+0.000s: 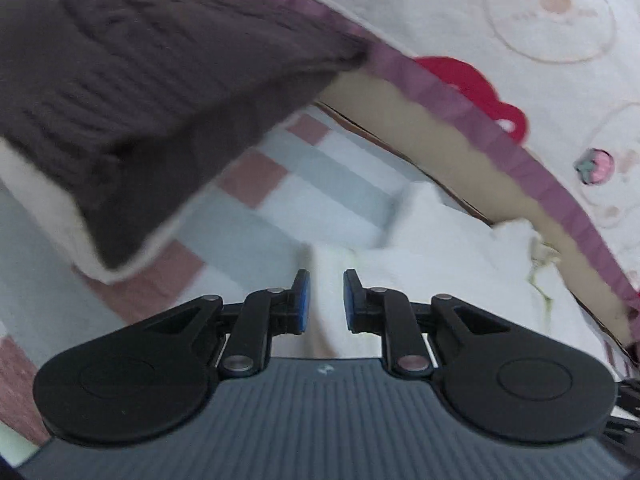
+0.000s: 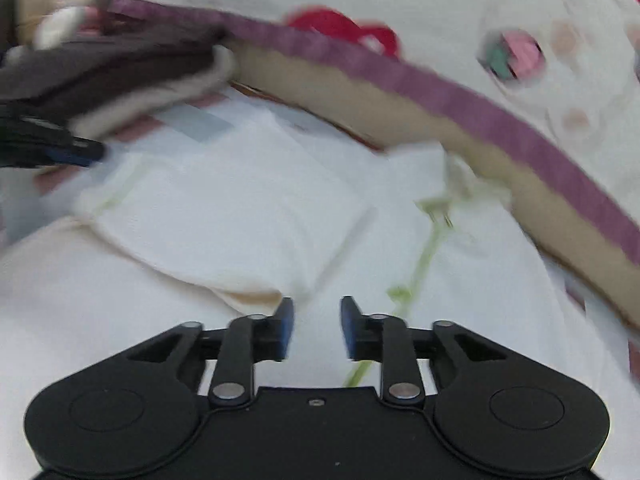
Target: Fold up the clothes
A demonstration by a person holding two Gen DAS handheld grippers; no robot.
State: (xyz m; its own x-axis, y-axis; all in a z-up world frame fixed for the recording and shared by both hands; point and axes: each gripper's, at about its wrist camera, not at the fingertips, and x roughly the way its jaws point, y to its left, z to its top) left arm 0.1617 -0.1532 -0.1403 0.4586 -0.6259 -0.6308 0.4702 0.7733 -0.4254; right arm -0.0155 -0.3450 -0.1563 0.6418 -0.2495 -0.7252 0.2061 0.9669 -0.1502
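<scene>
— Hovering with jaws parted and empty, the left gripper (image 1: 324, 300) and right gripper (image 2: 317, 328) sit low over the white garment (image 2: 240, 208).
— Between folds, I'd guess; next they need an edge to pinch.
— It lies on a checked sheet (image 1: 280, 184), beside a folded dark sweater (image 1: 132, 92) and a cartoon blanket (image 1: 520, 40).

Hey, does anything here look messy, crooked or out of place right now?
The white garment with thin green lines lies rumpled, one flap folded over unevenly. Its far corner bunches against the tan edge under the purple-trimmed blanket. Both frames are blurred. Nothing looks spilled or torn.
</scene>
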